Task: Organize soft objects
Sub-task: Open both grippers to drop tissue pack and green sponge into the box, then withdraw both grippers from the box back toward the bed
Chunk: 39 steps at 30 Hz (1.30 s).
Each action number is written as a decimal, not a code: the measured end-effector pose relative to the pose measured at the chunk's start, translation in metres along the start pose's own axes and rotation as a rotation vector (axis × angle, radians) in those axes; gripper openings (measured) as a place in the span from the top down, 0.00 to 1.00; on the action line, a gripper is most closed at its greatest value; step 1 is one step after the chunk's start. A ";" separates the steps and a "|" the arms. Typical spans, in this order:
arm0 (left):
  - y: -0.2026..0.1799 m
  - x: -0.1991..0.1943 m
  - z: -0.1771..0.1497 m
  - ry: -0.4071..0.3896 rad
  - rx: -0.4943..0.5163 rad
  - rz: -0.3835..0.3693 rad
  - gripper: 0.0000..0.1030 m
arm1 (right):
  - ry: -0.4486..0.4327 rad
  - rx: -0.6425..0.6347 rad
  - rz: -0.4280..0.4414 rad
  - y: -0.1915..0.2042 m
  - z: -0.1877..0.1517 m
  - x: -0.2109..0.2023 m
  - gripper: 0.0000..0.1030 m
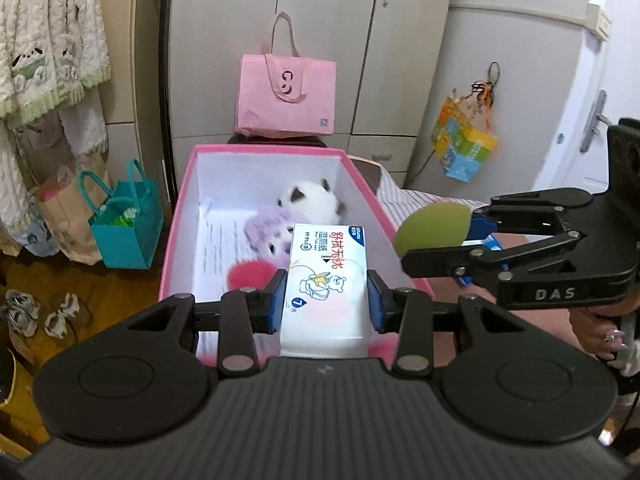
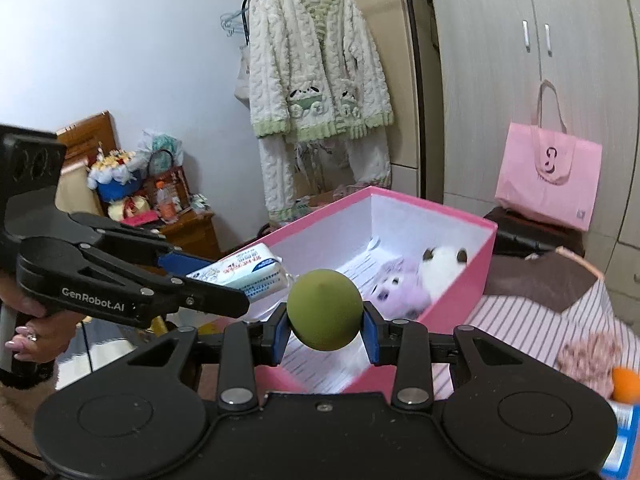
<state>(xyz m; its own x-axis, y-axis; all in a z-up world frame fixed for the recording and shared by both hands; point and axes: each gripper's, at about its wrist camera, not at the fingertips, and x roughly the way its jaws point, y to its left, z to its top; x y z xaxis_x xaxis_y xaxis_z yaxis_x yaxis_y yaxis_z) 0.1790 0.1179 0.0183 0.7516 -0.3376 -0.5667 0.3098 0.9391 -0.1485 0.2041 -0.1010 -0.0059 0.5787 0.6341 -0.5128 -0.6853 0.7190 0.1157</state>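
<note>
Left wrist view: my left gripper (image 1: 327, 300) is clenched on a wet-wipe pack (image 1: 326, 280), its blue pads pressing both long sides. The pack hangs over the near end of the pink box (image 1: 182, 200), which already holds a white plush (image 1: 314, 200), a purple plush (image 1: 272, 228) and something pink and blurred near the front. To the right I see my right gripper (image 1: 440, 236) carrying a green ball (image 1: 434, 230) just beside the box's right rim.

Right wrist view: the right gripper (image 2: 325, 332) squeezes the green ball (image 2: 324, 308) between its pads, above the near corner of the pink box (image 2: 460, 272). The left gripper (image 2: 224, 284) comes in from the left with the wet-wipe pack (image 2: 248, 272) over the box's left wall.

I judge this as the carry-and-drop step, both hands loaded and arriving at the box. Next I need to bring each item fully inside the walls, lower it onto free floor short of the plush toys, then release the jaws, one hand at a time so the grippers do not collide.
</note>
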 end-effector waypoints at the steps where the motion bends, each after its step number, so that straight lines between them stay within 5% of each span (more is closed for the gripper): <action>1: 0.005 0.008 0.006 0.005 -0.005 0.001 0.62 | 0.012 -0.007 -0.002 -0.003 0.005 0.010 0.60; 11: 0.041 0.086 0.046 0.095 -0.047 0.080 0.62 | 0.125 -0.132 -0.064 -0.019 0.038 0.083 0.59; 15: 0.050 0.096 0.046 0.108 -0.080 0.039 0.62 | 0.164 -0.132 -0.047 -0.024 0.040 0.100 0.59; 22: 0.054 0.114 0.052 0.103 -0.093 0.103 0.56 | 0.189 -0.096 -0.060 -0.033 0.044 0.119 0.53; 25: 0.057 0.112 0.051 0.061 -0.097 0.173 0.48 | 0.171 -0.025 -0.048 -0.045 0.046 0.115 0.32; 30: 0.053 0.084 0.046 0.008 -0.115 0.146 0.47 | 0.133 0.041 -0.027 -0.054 0.045 0.091 0.32; 39: 0.014 0.020 0.037 -0.029 0.007 0.086 0.43 | 0.076 0.064 -0.044 -0.051 0.032 0.018 0.31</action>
<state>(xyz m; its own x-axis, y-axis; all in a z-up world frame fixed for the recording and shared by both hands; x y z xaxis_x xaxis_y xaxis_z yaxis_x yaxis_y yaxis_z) 0.2202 0.1224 0.0350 0.7922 -0.2572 -0.5534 0.2473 0.9643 -0.0942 0.2634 -0.1169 0.0063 0.5710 0.5800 -0.5811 -0.6291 0.7638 0.1443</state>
